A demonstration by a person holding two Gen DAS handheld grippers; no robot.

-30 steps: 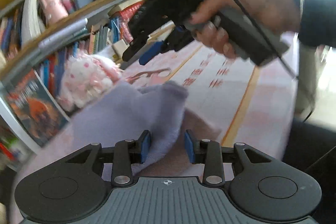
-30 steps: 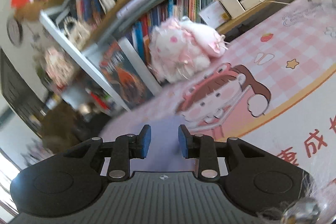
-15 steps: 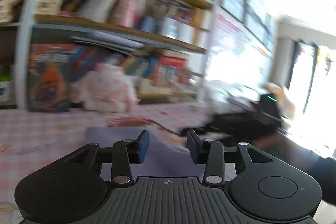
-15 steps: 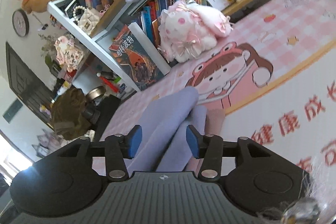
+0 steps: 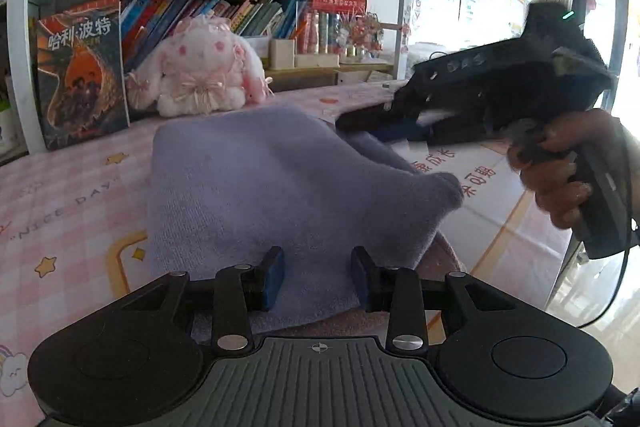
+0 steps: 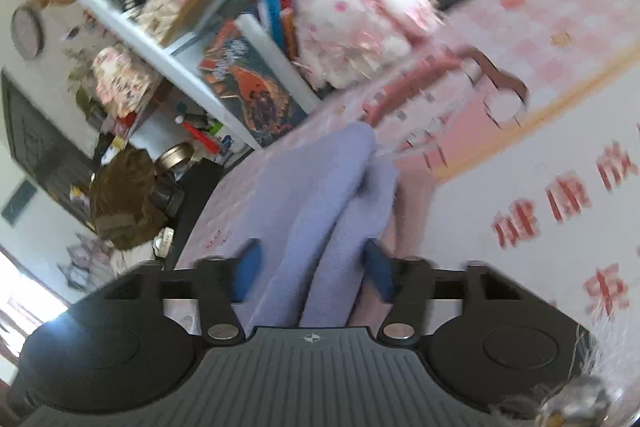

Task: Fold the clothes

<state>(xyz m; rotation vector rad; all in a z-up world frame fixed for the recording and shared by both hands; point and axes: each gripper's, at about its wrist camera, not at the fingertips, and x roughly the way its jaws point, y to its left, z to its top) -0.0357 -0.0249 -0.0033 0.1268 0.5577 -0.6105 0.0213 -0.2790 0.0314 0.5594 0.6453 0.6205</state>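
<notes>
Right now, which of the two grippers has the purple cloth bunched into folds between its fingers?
The right gripper: two raised folds of the purple cloth run between its open fingers. The left gripper has only smooth cloth there.

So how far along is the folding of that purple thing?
Early to midway, by the look of it. Done: the lavender garment lies on the pink table mat, partly doubled over. In hand: cloth sits between the open fingers of both the left hand-held gripper and the right hand-held gripper. Left: it's bunched, not yet a flat, neat fold.
</notes>
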